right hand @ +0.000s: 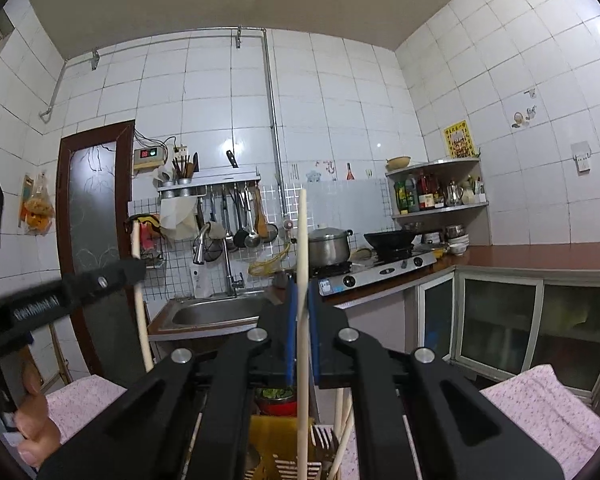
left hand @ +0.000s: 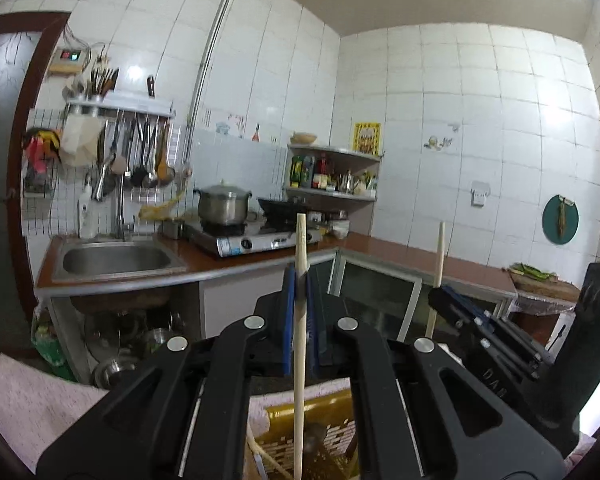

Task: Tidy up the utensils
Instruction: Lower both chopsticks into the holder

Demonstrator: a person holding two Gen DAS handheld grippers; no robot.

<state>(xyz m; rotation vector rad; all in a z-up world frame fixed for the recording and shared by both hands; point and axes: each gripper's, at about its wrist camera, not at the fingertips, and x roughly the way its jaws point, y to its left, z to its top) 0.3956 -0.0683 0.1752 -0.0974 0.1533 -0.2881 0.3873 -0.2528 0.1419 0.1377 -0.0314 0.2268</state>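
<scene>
You hold both grippers up side by side, pointing at the kitchen wall. Your left gripper is pinched tight on one upright chopstick, and your right gripper is pinched tight on another stick, both above the yellow basket on the pink cloth. The white writing on the gripper's side is too blurry to read.

Pot on stove, right of sink
</scene>
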